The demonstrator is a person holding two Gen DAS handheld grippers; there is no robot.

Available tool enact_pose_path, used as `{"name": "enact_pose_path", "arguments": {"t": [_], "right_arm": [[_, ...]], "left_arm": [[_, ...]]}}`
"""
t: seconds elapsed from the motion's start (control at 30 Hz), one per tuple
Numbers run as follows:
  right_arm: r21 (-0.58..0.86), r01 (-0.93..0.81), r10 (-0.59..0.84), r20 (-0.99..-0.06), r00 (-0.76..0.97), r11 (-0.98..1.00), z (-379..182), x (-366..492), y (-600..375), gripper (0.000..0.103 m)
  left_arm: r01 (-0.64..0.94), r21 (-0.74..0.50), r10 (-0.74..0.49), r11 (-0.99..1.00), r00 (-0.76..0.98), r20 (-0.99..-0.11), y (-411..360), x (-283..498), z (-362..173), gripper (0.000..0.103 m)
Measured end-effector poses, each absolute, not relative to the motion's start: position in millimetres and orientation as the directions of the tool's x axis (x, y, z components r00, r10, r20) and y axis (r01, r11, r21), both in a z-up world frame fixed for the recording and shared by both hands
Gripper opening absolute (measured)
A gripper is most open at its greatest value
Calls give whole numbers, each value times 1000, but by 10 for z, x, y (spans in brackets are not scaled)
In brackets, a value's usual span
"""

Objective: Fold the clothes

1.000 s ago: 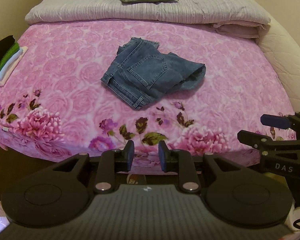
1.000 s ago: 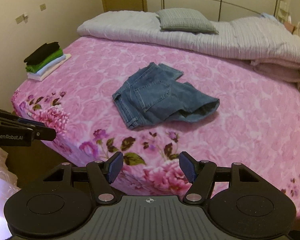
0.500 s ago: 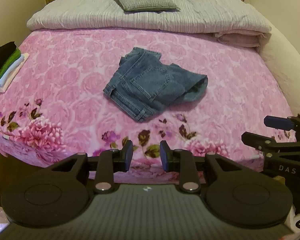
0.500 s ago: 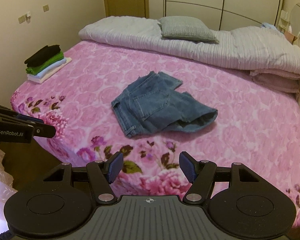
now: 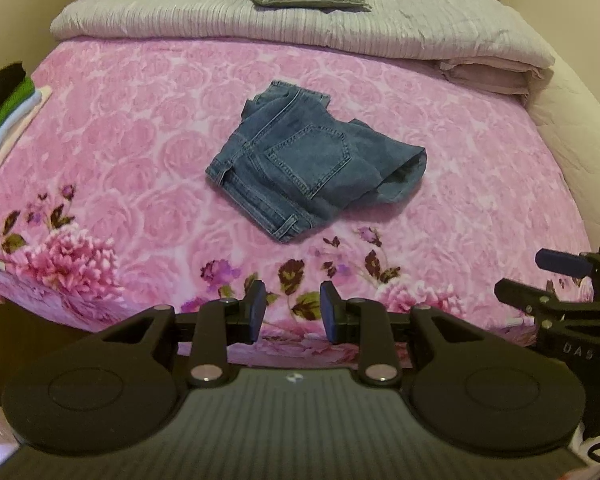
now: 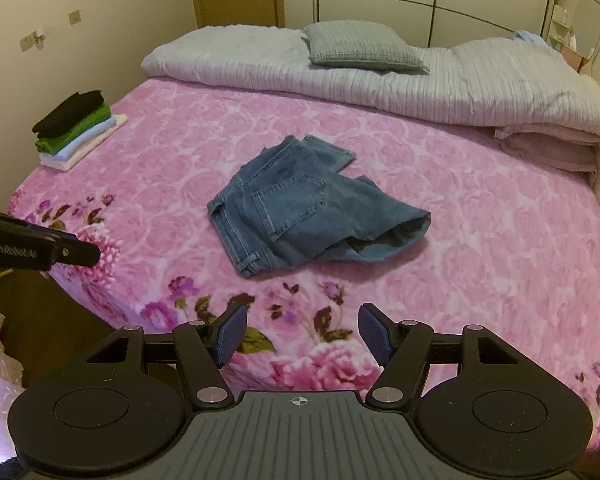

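A pair of blue denim jeans [image 5: 312, 160] [image 6: 300, 208] lies loosely bunched in the middle of the pink floral bed, back pocket up and one leg opening toward the right. My left gripper [image 5: 293, 306] hovers over the bed's near edge, well short of the jeans. Its jaws stand moderately apart with nothing between them. My right gripper [image 6: 302, 330] hangs over the same edge with its jaws wide open and empty. Each gripper shows at the side of the other's view: the right gripper [image 5: 556, 280] and the left gripper [image 6: 60, 250].
A stack of folded clothes [image 6: 76, 128] [image 5: 4, 112], black on top, then green and pale layers, sits at the bed's left edge. A grey quilt [image 6: 420, 80] and a grey pillow [image 6: 360, 48] lie across the head. Walls, a door and wardrobes stand behind.
Both views have shifted a little over the bed's near edge. The left jaws have spread slightly wider. The jeans and the stack lie as before.
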State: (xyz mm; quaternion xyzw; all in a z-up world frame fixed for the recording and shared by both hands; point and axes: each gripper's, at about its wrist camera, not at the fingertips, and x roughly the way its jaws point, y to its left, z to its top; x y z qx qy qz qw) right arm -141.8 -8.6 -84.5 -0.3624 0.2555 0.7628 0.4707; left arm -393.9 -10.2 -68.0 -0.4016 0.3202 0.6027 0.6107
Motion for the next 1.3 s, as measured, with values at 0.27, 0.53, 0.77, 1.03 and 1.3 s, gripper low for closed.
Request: {"name": "enact_pose_path", "arguments": {"t": [0.27, 0.53, 0.77, 1.03, 1.3], "right_arm": [[-153, -798, 536, -811, -235, -583, -1470, -1570, -127, 66], [-382, -597, 584, -790, -185, -706, -2241, -1993, 122, 66], [-485, -469, 609, -778, -154, -738, -2925, -2406, 677, 66], [-622, -240, 664, -726, -180, -745, -3638, -2793, 1001, 65], [-690, -59, 683, -693, -232, -721, -4205, -3008, 1256, 62]], "left_arm": [[-978, -159, 448, -134, 83, -890, -25, -4243, -1159, 24], [-969, -208, 408, -136, 136, -903, 635, -4732, -1760, 25], [-976, -202, 351, -79, 163, -922, 1214, -5003, -2363, 25], [-970, -207, 303, -129, 160, -940, 1568, -5348, -2857, 24], [-949, -206, 293, -237, 133, -947, 1646, -5458, -2987, 24]]}}
